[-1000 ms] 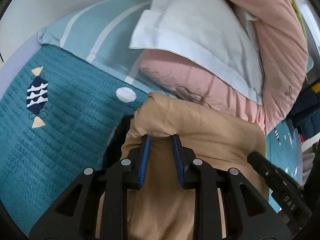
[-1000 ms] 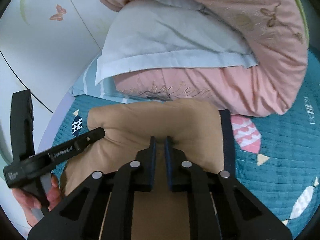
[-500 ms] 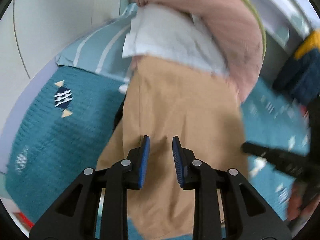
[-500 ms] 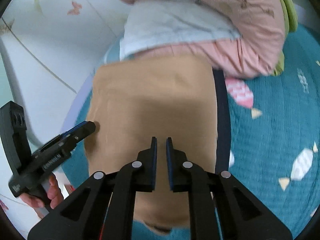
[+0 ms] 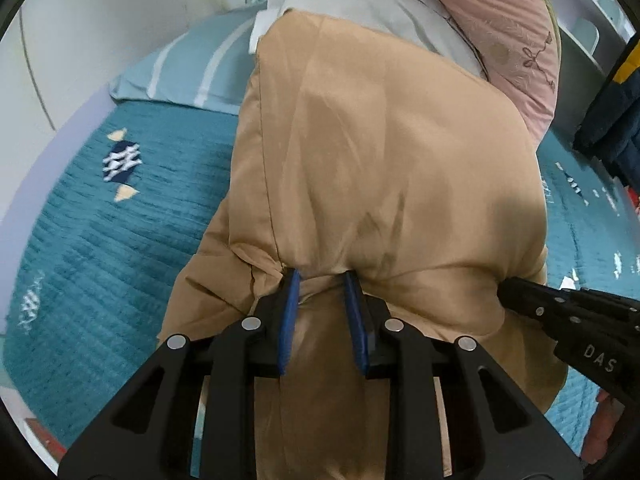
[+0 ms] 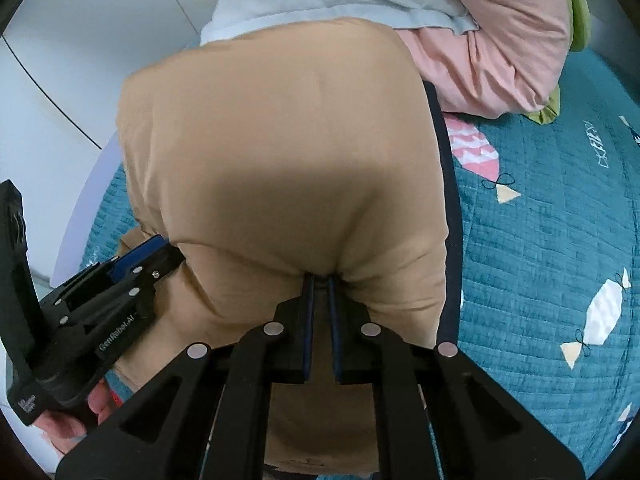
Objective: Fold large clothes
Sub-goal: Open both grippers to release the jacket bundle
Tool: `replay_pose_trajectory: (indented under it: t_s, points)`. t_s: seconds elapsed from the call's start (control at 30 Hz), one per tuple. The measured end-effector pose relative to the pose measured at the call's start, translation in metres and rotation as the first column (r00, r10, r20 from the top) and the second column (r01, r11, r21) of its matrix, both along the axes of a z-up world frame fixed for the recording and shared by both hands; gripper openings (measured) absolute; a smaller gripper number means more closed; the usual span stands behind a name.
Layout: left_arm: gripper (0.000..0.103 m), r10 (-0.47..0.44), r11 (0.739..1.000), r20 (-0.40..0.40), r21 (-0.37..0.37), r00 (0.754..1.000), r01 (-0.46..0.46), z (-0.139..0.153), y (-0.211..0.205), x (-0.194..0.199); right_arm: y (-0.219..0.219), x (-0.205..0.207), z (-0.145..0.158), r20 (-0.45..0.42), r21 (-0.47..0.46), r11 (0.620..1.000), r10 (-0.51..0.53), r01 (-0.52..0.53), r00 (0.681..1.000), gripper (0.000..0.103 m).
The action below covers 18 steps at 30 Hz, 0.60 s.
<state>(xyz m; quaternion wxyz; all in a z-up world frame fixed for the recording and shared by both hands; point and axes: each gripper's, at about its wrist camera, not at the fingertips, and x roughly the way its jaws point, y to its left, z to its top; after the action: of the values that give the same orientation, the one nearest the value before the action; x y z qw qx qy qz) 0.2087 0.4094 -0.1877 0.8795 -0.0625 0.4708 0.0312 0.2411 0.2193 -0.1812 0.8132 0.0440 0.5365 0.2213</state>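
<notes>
One tan garment (image 5: 384,168) fills the frame's centre over one teal quilt (image 5: 100,240). Two grippers pinch its near edge: the left gripper (image 5: 320,280) and the right gripper (image 6: 320,280), both clamped on cloth.

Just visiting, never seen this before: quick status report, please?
Left gripper and right gripper each pinch the near edge of the tan garment. It lies on the teal bedspread. Pink quilt and white pillow crowd its far end.
</notes>
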Motion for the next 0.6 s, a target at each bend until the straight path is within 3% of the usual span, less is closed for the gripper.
replay_pose_trajectory:
  t_s: [0.07,0.1,0.13,0.17,0.2,0.33,0.43,0.6]
  points:
    - [0.031,0.012,1.000,0.012,0.009,1.000,-0.012,0.008,-0.001,-0.008,-0.004,-0.006,0.009,0.018,0.018,1.000,0.016,-0.017,1.000,0.012]
    - [0.048,0.022,1.000,0.020,0.000,1.000,-0.022,0.014,-0.003,-0.014,-0.007,-0.008,0.014,0.019,0.042,0.999,0.023,-0.024,1.000,0.023]
    - [0.060,0.028,1.000,0.029,-0.006,0.999,-0.028,0.019,-0.004,-0.019,-0.011,-0.013,0.020,0.023,0.072,0.997,0.027,-0.028,0.999,0.048]
    - [0.073,0.034,0.999,0.045,-0.008,0.998,-0.034,0.025,-0.007,-0.026,-0.016,-0.016,0.026,0.038,0.082,0.996,0.016,-0.020,0.999,0.063]
    - [0.073,0.040,0.999,0.062,-0.002,0.997,-0.040,0.031,-0.012,-0.033,-0.023,-0.024,0.036,0.088,0.081,0.997,-0.009,0.001,0.996,0.078]
    - [0.073,0.062,0.998,0.072,0.020,0.995,-0.064,0.046,-0.030,-0.048,-0.037,-0.046,0.060,0.216,-0.012,1.000,-0.005,0.008,0.976,0.089]
    - [0.079,0.081,0.995,0.088,0.047,0.993,-0.085,0.053,-0.045,-0.062,-0.053,-0.057,0.070,0.282,-0.059,0.997,-0.036,0.055,0.959,0.091]
    - [0.080,0.091,0.991,0.106,0.092,0.990,-0.101,0.065,-0.078,-0.082,-0.082,-0.069,0.074,0.328,-0.082,0.993,-0.054,0.086,0.943,0.094]
